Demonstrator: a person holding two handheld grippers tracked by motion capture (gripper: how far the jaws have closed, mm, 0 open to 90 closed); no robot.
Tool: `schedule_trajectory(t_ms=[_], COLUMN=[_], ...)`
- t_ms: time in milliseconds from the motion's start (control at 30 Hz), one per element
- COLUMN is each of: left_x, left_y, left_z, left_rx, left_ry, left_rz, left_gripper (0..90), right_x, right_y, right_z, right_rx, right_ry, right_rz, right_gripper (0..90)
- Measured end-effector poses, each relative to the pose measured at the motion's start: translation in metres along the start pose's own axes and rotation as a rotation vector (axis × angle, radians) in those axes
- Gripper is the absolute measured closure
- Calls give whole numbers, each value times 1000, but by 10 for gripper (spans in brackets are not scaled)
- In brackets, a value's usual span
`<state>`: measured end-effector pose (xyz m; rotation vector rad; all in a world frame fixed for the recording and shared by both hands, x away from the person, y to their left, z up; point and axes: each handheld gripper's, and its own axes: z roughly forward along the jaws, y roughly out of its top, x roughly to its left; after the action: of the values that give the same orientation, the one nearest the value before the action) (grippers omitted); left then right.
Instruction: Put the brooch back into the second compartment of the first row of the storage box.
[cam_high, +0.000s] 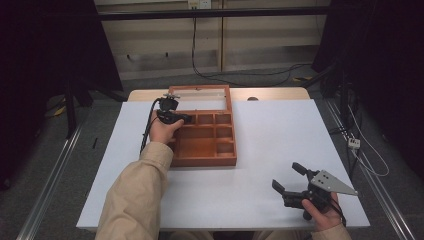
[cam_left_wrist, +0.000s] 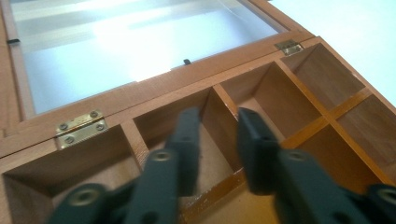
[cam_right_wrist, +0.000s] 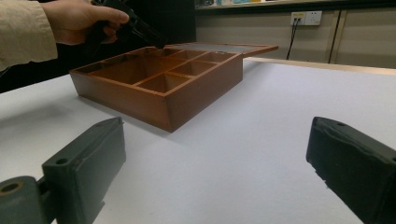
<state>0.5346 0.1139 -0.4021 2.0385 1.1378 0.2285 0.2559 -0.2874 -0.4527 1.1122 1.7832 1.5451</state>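
An open wooden box (cam_high: 205, 161) with several empty compartments sits on the white table (cam_high: 280, 130), left of centre. Its glass-paned lid (cam_high: 200, 97) lies folded back flat behind it. My left gripper (cam_high: 187, 119) hovers over the box's back left compartments. In the left gripper view its jaws (cam_left_wrist: 218, 116) stand slightly apart above a divider (cam_left_wrist: 327, 119), with nothing between them, and the lid (cam_left_wrist: 140, 42) lies beyond brass hinges (cam_left_wrist: 81, 127). My right gripper (cam_high: 285, 175) rests wide open near the table's front right. Its own view faces the box (cam_right_wrist: 201, 88) across bare table, between its jaws (cam_right_wrist: 217, 135).
Black stands and dark curtains flank the table on both sides. A cable (cam_high: 200, 70) hangs from a wall socket (cam_high: 199, 4) behind it. Floor rails run along the left and right. The table's right half is bare white surface.
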Motion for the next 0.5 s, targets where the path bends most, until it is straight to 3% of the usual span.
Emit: schedule_trajectory(t_ms=[167,300,500], left_x=[-3,-7,-17], left_y=[-3,-7,-13], left_z=[-10,-20,-38], left_rx=[-25,-19,-46], left_ry=[-27,-40,-92], left_rz=[-16,4,35], left_gripper=[463,351,286], right_x=[0,-1,0], right_y=[0,0,0], right_z=[0,0,1], right_rx=[1,3,6], right_ry=[-2,-5,-5], right_rz=[-6,-6,-10], right_gripper=[46,46,46])
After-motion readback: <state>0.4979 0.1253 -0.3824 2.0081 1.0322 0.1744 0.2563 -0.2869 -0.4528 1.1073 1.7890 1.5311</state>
